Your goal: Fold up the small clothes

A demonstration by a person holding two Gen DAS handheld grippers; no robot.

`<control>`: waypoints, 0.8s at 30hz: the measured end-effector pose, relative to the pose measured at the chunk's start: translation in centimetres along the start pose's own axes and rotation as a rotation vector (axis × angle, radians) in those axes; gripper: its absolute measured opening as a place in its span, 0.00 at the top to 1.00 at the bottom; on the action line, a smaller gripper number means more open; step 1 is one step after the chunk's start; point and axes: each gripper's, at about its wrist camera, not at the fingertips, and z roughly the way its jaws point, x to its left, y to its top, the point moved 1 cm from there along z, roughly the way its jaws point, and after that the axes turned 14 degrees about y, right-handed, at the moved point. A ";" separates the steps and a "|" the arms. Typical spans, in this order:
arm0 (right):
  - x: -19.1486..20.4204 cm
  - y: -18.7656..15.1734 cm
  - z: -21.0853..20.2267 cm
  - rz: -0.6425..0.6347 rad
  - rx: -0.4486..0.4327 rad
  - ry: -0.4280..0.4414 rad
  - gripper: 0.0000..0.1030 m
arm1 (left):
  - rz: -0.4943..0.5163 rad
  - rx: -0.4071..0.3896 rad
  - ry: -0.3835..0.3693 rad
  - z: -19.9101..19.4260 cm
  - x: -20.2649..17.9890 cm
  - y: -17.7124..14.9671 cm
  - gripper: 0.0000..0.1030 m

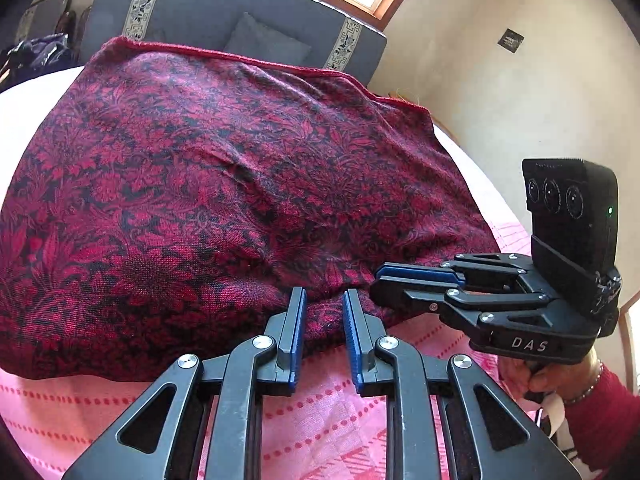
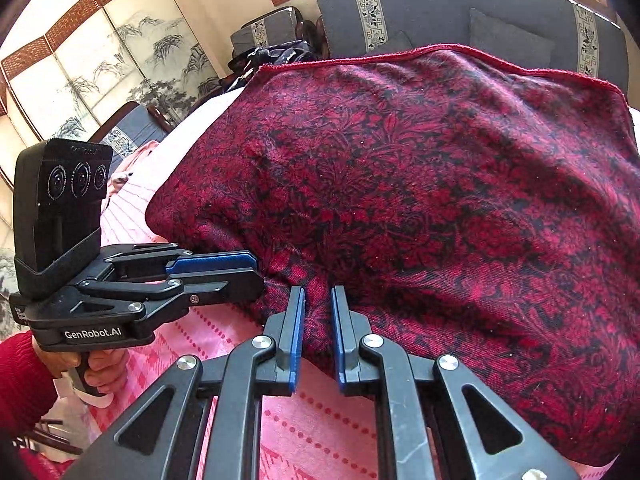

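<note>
1. The surface (image 1: pixel 320 420), under a pink cover with dotted lines and checks, fills the lower part of both views. I count one.
2. One grey sofa with pale patterned bands (image 1: pixel 200 12) runs along the top of the frame. One painted folding screen (image 2: pixel 100 60) stands in the upper left of the right wrist view.
3. One red-and-black floral knitted cloth (image 1: pixel 220 200) lies spread on the surface and takes up the middle of both views. Its bright red hem is at the far side and its near edge is at my fingertips. It seems to lie doubled over, though I cannot be sure.
4. I have two claws, both at that near edge and just beside each other.
   - My left claw (image 1: pixel 324 304) stands narrow, with the cloth's edge between its blue pads.
   - My right claw (image 1: pixel 378 280) is narrow too, at the edge near the lower right corner.
   - I cannot tell whether either one actually bites.
5. Two hands show, each on a grip: right hand (image 1: pixel 532 376), left hand (image 2: pixel 100 368), both in red sleeves.
6. I judge the step to be taking hold of the near edge for a fold. Next I need a sure pinch on both sides. Then I lift both evenly and carry the edge towards the far hem, keeping it level.
</note>
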 end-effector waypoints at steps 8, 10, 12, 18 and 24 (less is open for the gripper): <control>-3.7 6.1 -6.5 0.033 -0.144 -0.002 0.84 | 0.039 -0.180 0.097 -4.8 0.4 7.6 0.68; -5.4 8.5 -7.0 0.028 -0.148 -0.044 0.84 | 0.013 -0.211 0.142 -4.2 2.2 10.2 0.64; -7.0 10.7 -7.0 0.031 -0.150 -0.064 0.84 | -0.017 -0.198 0.167 -2.3 3.8 12.7 0.64; -11.1 14.8 -4.0 0.032 -0.069 -0.167 0.84 | -0.131 -0.149 0.247 3.6 9.6 15.6 0.64; -19.5 12.6 -5.0 0.302 -0.146 -0.069 1.00 | -0.224 -0.152 0.260 6.2 13.6 13.5 0.64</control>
